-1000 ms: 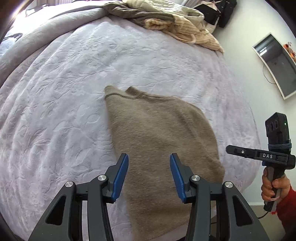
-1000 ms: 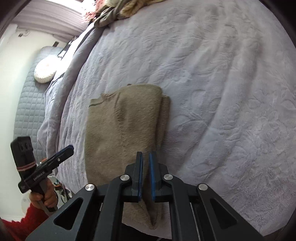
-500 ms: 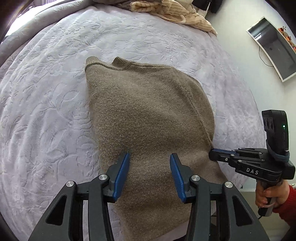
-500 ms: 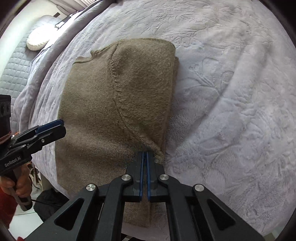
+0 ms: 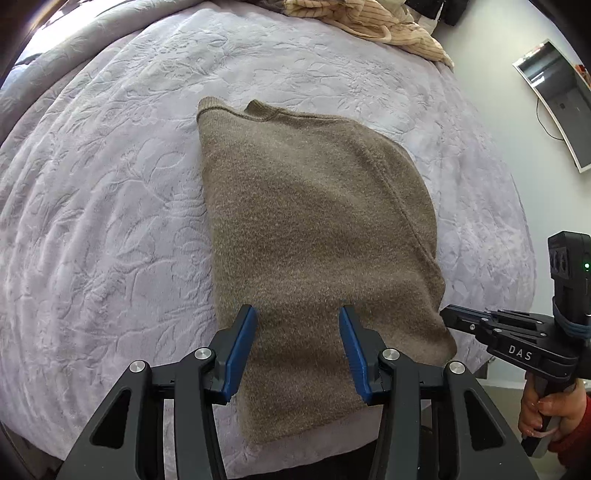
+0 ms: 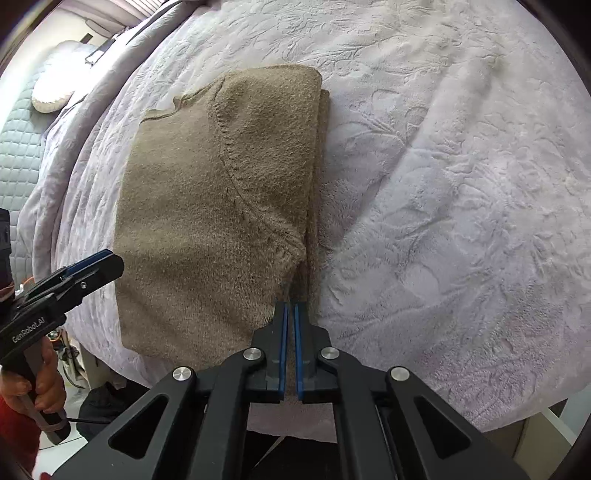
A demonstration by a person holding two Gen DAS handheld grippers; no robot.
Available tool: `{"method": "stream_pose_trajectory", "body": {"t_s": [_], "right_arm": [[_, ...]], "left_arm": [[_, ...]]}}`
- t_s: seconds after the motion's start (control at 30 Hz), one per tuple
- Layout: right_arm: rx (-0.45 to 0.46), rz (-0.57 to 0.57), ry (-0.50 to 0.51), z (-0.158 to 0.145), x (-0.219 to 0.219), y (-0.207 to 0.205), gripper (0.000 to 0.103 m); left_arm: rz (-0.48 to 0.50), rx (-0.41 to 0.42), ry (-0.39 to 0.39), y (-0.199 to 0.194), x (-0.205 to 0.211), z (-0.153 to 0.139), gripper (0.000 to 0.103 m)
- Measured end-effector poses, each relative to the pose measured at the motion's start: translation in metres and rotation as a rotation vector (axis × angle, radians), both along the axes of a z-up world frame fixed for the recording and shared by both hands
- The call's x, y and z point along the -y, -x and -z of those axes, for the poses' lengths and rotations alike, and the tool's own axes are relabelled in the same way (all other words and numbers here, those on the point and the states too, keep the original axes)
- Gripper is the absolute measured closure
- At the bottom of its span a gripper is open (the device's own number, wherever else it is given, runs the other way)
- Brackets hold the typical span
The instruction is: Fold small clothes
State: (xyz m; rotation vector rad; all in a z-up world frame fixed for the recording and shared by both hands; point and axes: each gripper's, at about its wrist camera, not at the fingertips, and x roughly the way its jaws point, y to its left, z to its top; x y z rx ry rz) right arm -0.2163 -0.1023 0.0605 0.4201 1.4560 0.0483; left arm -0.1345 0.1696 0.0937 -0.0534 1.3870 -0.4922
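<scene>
Both claws have dropped closer to the sweater (image 5: 314,236), lying part-folded on the bed (image 5: 110,221). Left claw (image 5: 298,317) hovers spread over its hem at 6 o'clock; right claw (image 6: 290,308), pressed together, pinches its edge at 3 o'clock, likely readying the next fold.

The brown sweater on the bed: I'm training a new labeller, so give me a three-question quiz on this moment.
1. True or false: the brown sweater hangs off the bed.
2. Which gripper has its jaws apart? A) left gripper B) right gripper
3. Fill in: the pile of clothes lies at the bed's ____ edge.

Key: 1 false, it lies flat, already folded in along one side; 2 A, the right one is shut by the sweater's near corner; 3 far.
</scene>
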Motion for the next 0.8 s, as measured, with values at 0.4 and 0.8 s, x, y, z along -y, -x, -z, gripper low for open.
{"method": "stream_pose_trajectory", "body": {"t_s": [0.4,0.8], "right_arm": [[-0.093,0.001,-0.028,0.021,-0.025,0.005,0.101],[-0.112,-0.016,0.02,0.003,-0.026,0.0,0.098]], "left_arm": [[0.002,-0.024,-0.057,0.02,-0.005,0.007,0.054],[-0.018,-0.028,-0.063,0.028,-0.009,-0.005,0.054]]}}
